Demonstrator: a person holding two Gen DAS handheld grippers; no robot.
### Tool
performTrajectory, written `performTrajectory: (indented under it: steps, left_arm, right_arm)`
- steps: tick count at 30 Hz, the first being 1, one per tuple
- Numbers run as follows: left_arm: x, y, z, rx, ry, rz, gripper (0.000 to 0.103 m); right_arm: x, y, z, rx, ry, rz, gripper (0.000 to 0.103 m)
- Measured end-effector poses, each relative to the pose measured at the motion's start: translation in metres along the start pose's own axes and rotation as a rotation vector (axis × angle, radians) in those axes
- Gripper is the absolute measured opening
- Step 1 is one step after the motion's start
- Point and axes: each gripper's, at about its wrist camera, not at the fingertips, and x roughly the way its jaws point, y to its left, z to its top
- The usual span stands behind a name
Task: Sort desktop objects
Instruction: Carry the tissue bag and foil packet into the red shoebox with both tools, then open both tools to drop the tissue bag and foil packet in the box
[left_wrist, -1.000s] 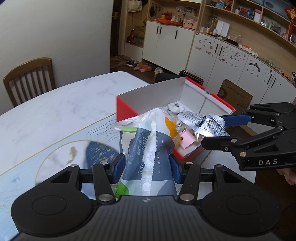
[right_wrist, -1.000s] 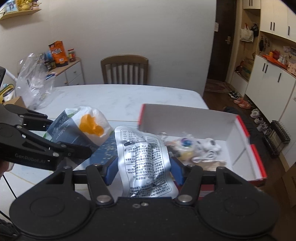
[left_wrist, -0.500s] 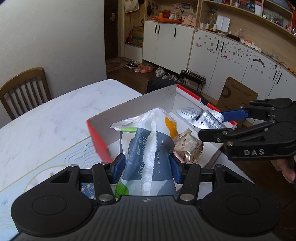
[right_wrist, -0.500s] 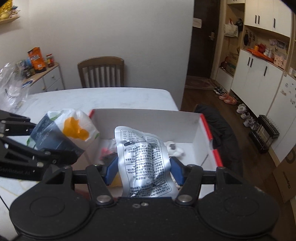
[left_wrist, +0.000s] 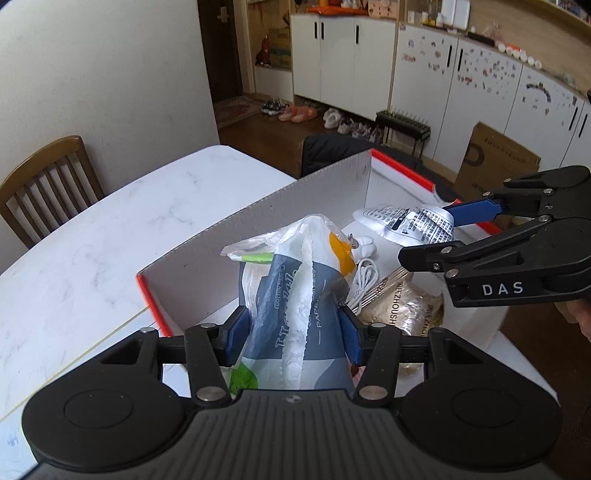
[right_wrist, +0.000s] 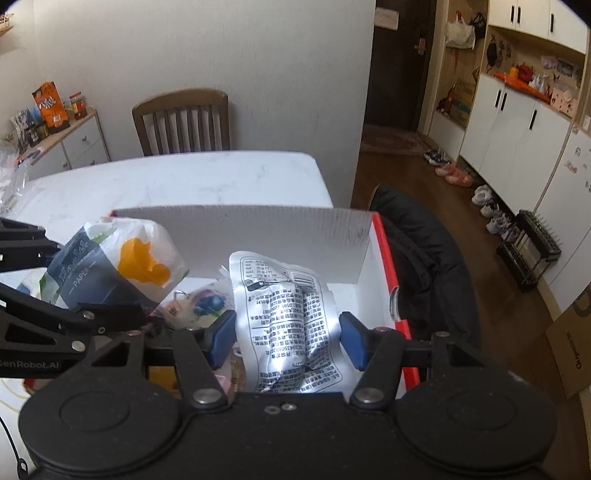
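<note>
Both claws have carried over the red-edged box (left_wrist: 258, 218) on the marble table (left_wrist: 110, 229), left claw (left_wrist: 291, 332) clamping tissue pack (left_wrist: 295, 295), right claw (right_wrist: 288, 339) silver pouch (right_wrist: 291, 321).

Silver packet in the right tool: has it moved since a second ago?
Yes. The silver packet, gripped by the right tool, has moved from the box's near edge to over its inside, toward the far wall.

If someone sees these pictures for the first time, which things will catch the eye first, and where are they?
First, the two packets in the foreground: the left tool clamps a blue and white tissue pack, and the right tool clamps a silver foil packet with black print. Both hang over the open red-edged white box on the marble table, where a white cable and a gold packet already lie.
</note>
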Motion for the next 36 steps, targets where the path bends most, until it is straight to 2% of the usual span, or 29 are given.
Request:
performTrajectory:
  steps: [4, 15, 20, 27, 36]
  left_arm:
    - [0.015, -0.005, 0.0, 0.054, 0.02, 0.038, 0.052]
    - [0.037, 0.002, 0.0, 0.037, 0.1, -0.005, 0.053]
    - [0.04, 0.006, -0.001, 0.017, 0.123, -0.03, 0.065]
    - [0.035, 0.008, -0.003, -0.002, 0.103, -0.047, 0.071]
    - [0.009, 0.015, -0.005, -0.023, 0.042, -0.065, 0.073]
  right_arm:
    - [0.018, 0.001, -0.004, -0.03, 0.053, -0.008, 0.059]
    - [0.04, 0.008, -0.011, -0.084, 0.136, 0.0, 0.06]
    - [0.044, 0.008, -0.013, -0.096, 0.16, 0.009, 0.063]
    - [0.038, 0.007, -0.014, -0.09, 0.137, 0.023, 0.072]
    - [0.009, 0.008, -0.01, -0.066, 0.077, 0.056, 0.076]
